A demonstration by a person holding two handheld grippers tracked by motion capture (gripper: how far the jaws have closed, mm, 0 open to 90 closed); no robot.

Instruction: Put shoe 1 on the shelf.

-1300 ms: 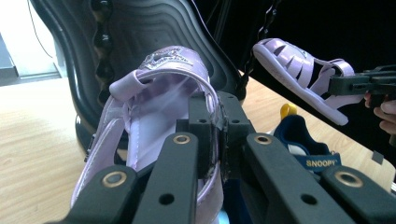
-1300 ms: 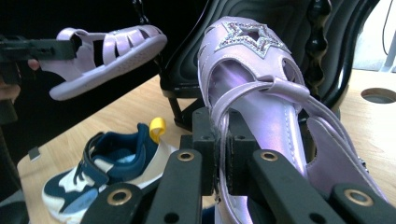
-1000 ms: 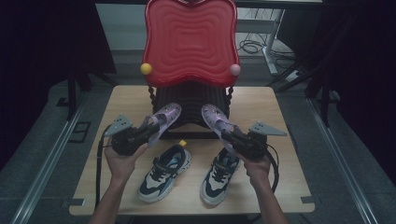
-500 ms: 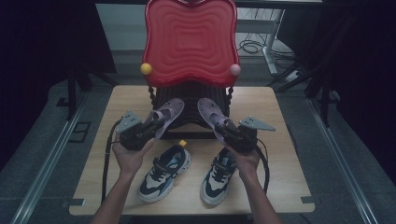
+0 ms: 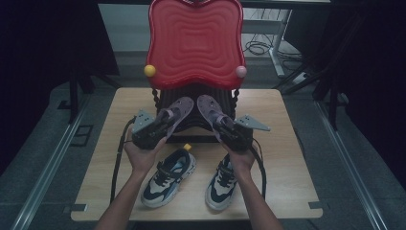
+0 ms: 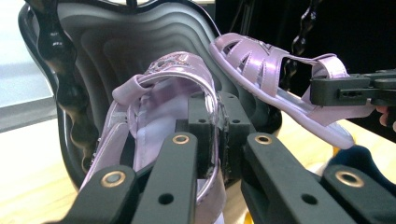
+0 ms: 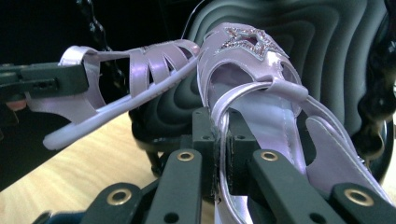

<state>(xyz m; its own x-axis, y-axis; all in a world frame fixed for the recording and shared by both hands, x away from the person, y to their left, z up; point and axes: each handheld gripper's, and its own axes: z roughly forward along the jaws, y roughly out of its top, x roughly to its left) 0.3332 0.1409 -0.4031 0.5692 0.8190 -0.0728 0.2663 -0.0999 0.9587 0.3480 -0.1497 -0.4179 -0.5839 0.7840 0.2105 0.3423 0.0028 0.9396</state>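
Dim floor surrounds the wooden bench [image 5: 287, 143], a red chair [image 5: 194, 43] at its far edge. Left tongs [image 5: 160, 125] clamp one lilac sandal [image 5: 176, 109], right tongs [image 5: 225, 127] the other sandal [image 5: 208, 106], above two sneakers [image 5: 170, 177] near the front edge.

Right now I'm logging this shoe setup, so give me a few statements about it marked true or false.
1. Each tool grips a lilac sandal: left tool the left sandal, right tool the right sandal. True.
2. Two sneakers lie on the table: left sneaker, right sneaker. True.
3. The red rack behind is blue. False: it is red.
4. The sandals lie flat on the table. False: both are held up in front of the rack.
5. Both sandals' toes point toward the rack. True.
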